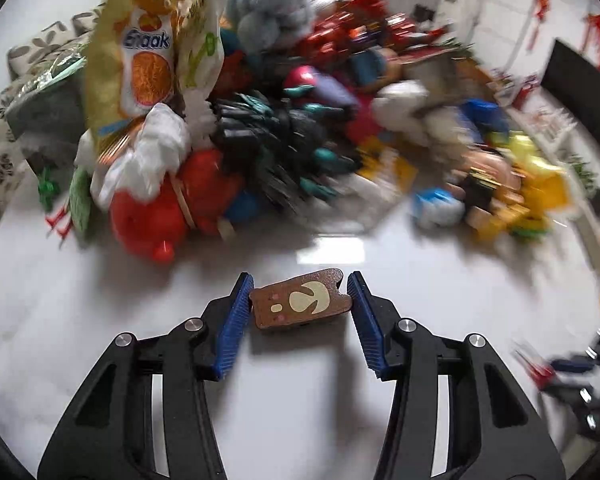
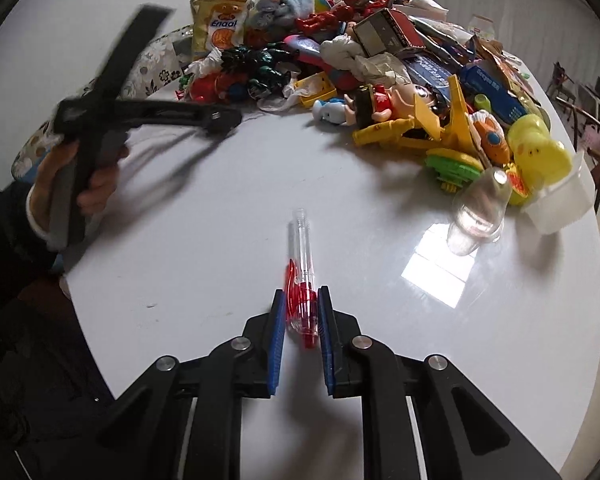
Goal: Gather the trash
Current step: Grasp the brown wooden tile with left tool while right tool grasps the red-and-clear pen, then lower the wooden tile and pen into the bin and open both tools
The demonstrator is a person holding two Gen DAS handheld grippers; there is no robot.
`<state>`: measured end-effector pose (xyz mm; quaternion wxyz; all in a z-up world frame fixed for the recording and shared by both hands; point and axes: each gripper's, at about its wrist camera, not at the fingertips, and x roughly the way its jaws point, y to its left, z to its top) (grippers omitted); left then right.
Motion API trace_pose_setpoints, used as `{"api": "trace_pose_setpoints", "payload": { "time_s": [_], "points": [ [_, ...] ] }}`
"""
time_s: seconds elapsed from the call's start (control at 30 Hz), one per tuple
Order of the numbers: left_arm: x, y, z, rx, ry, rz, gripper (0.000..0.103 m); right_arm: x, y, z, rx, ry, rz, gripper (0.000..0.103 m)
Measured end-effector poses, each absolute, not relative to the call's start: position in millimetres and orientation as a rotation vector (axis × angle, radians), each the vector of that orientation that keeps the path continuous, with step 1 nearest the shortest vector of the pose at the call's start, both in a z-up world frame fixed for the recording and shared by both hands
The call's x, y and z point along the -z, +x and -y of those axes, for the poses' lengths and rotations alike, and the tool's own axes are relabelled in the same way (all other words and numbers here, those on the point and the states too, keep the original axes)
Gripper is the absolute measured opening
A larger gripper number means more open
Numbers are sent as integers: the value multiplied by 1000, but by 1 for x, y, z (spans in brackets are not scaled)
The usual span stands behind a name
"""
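Observation:
In the left wrist view my left gripper (image 1: 300, 298) is shut on a brown block (image 1: 300, 303) with a cream bear-face print, held above the white table (image 1: 100, 320). In the right wrist view my right gripper (image 2: 300, 312) is shut on a clear pen with a red clip (image 2: 302, 276), its barrel pointing away over the table (image 2: 220, 220). The left gripper tool (image 2: 148, 114) and the hand holding it show blurred at the left of that view. A yellow snack wrapper (image 1: 140, 52) stands at the left of the pile; it also shows in the right wrist view (image 2: 219, 26).
A big pile of toys and wrappers (image 2: 380, 60) covers the far half of the table. A clear plastic cup (image 2: 478, 208) and a white plastic container (image 2: 560, 200) lie at the right. Crumpled white tissue (image 1: 148, 152) lies on a red toy (image 1: 156, 216). A floral cushion (image 2: 152, 64) sits at the left.

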<state>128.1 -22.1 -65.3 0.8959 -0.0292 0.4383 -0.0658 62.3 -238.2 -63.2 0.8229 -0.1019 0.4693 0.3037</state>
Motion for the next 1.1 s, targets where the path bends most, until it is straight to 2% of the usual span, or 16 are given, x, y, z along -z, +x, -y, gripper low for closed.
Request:
{"api": "trace_pose_setpoints", "payload": {
  "time_s": [0.4, 0.63, 0.8, 0.83, 0.9, 0.93, 1.0, 1.03, 1.1],
  "points": [
    [23, -79, 17, 351, 81, -764, 48, 22, -16, 220, -731, 4, -944, 16],
    [54, -143, 13, 433, 171, -839, 48, 15, -92, 206, -815, 51, -990, 16],
    [104, -164, 13, 481, 210, -961, 49, 61, -132, 189, -833, 13, -1126, 16],
    [116, -164, 13, 477, 225, -988, 51, 75, -134, 186, -823, 10, -1152, 18],
    [146, -161, 12, 464, 245, -1035, 76, 114, -130, 178, -806, 11, -1212, 52],
    [163, -158, 11, 455, 252, -1055, 78, 131, -127, 175, -791, 18, -1225, 53],
    [190, -148, 6, 444, 248, -1129, 78, 167, -119, 170, -769, 20, -1277, 40],
    [196, -145, 3, 421, 239, -1153, 78, 176, -118, 170, -749, 21, -1299, 38],
    [190, -145, -9, 395, 187, -1173, 78, 164, -123, 177, -751, 33, -1273, 37]
  ]
}}
